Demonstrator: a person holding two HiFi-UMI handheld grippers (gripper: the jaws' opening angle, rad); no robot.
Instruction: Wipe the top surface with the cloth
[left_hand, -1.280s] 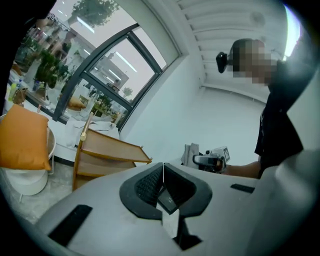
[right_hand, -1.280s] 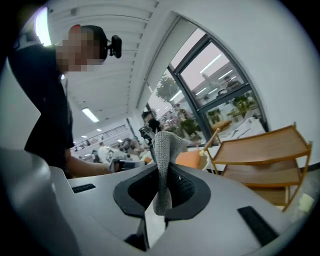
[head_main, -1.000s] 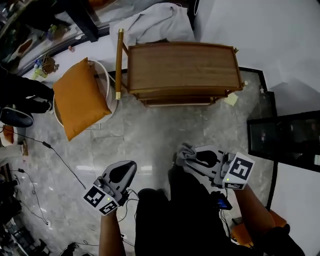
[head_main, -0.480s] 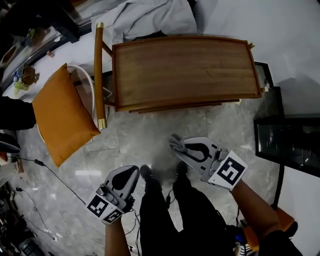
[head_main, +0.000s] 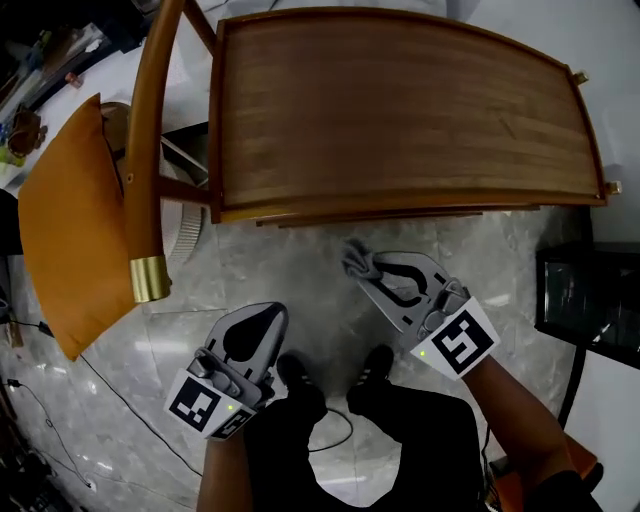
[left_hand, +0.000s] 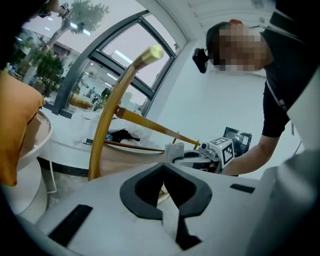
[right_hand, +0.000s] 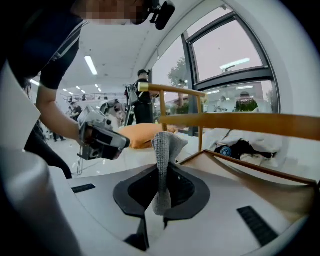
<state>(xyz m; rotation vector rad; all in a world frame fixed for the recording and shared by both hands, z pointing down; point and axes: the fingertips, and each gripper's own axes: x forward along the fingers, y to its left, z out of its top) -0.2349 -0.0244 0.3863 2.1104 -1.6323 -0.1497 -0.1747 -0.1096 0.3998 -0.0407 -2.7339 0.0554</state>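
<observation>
**Right gripper** (head_main: 372, 272): jaws closed on the cloth (head_main: 356, 260). In the right gripper view the cloth (right_hand: 161, 150) stands upright between the jaw pads as a grey knitted fold. Its free end projects past the jaw tips.

**Left gripper** (head_main: 268, 318): jaws closed, with the pads meeting at the tips. Nothing is held between them.

**Positions, relative to the grippers:**
- The top (head_main: 400, 110) is a brown wooden panel with a raised rim. It lies ahead of both grippers.
- The cloth end is just short of the near edge of the top and does not touch it. It hangs over the floor (head_main: 290, 265).
- The left gripper is to the left of the right gripper and set further back from the top. It is also over the floor.
- A wooden rail (head_main: 150, 180) with a brass end cap lies ahead and to the left of the left gripper, beside the left edge of the top.
- An orange cushion (head_main: 65, 230) lies further left, beyond the rail.
</observation>
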